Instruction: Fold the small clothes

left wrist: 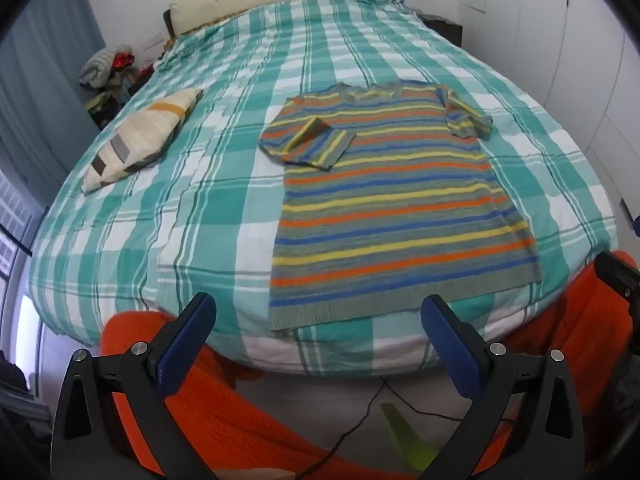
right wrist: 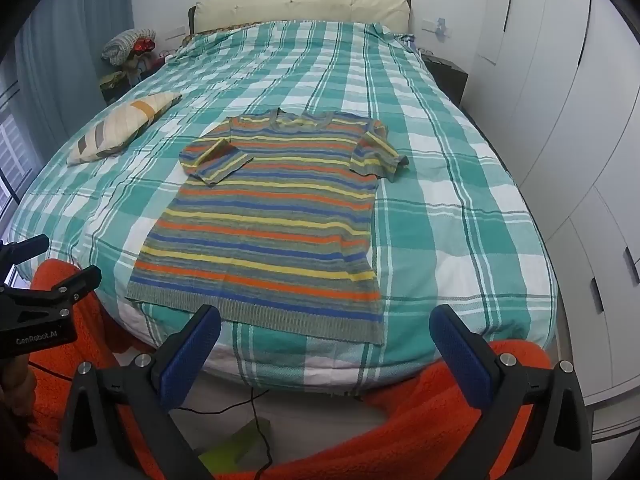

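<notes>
Both tongs hang wide open and hold nothing, off the near end of the bed (left wrist: 132, 208): left tongs (left wrist: 316, 322), right tongs (right wrist: 326, 330). An orange blanket (right wrist: 432, 420) below is partly hidden by them. The striped sweater (right wrist: 264, 220) lies flat near that end, sleeves folded inward. Far left, a pillow (left wrist: 140, 140); the clutter (left wrist: 108, 76) beyond is hard to make out.

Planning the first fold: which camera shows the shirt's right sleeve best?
Right wrist view: the sleeve lies nearer the frame's middle, spread out, its cuff edge plain against the bedspread. In the left wrist view the same sleeve sits farther off to the right and looks more bunched.
</notes>
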Action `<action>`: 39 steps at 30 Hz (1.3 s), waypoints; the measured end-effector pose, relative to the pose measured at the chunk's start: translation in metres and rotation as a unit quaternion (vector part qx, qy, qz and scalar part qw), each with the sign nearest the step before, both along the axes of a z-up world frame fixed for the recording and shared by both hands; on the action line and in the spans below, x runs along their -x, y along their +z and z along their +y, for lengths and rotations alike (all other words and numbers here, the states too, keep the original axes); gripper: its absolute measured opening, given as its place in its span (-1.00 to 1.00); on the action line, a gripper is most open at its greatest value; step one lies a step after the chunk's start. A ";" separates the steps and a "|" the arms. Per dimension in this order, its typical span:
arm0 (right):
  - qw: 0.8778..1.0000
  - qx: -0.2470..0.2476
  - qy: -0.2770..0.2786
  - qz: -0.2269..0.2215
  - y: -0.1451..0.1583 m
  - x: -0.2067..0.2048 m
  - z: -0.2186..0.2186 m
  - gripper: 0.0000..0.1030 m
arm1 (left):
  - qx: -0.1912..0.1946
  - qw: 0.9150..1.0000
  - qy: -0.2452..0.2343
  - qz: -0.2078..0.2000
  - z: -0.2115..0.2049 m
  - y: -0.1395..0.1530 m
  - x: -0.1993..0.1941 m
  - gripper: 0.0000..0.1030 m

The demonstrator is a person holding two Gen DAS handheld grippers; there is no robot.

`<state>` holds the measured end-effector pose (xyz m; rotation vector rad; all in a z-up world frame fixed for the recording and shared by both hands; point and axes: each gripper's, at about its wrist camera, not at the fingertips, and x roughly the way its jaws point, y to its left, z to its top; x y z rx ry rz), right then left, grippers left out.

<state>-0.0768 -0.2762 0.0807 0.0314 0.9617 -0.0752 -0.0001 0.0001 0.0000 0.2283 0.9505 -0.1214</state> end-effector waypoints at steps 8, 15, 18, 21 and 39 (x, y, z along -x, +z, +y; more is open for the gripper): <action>1.000 0.001 0.001 0.014 -0.010 0.002 0.002 1.00 | 0.000 1.000 0.002 -0.001 -0.003 -0.016 0.010 0.99; 1.000 0.003 0.002 0.023 -0.014 -0.006 0.004 1.00 | 0.003 1.000 0.004 0.026 0.002 -0.016 -0.004 0.99; 1.000 0.004 0.002 0.025 -0.015 -0.008 0.005 1.00 | 0.001 1.000 0.001 0.029 0.002 -0.018 -0.003 0.99; 1.000 0.003 0.001 0.027 -0.016 -0.008 0.004 1.00 | -0.001 1.000 -0.001 0.030 0.002 -0.019 -0.003 0.99; 1.000 0.002 -0.001 0.024 -0.016 -0.004 0.001 1.00 | -0.012 1.000 -0.005 0.025 -0.001 -0.015 -0.001 0.99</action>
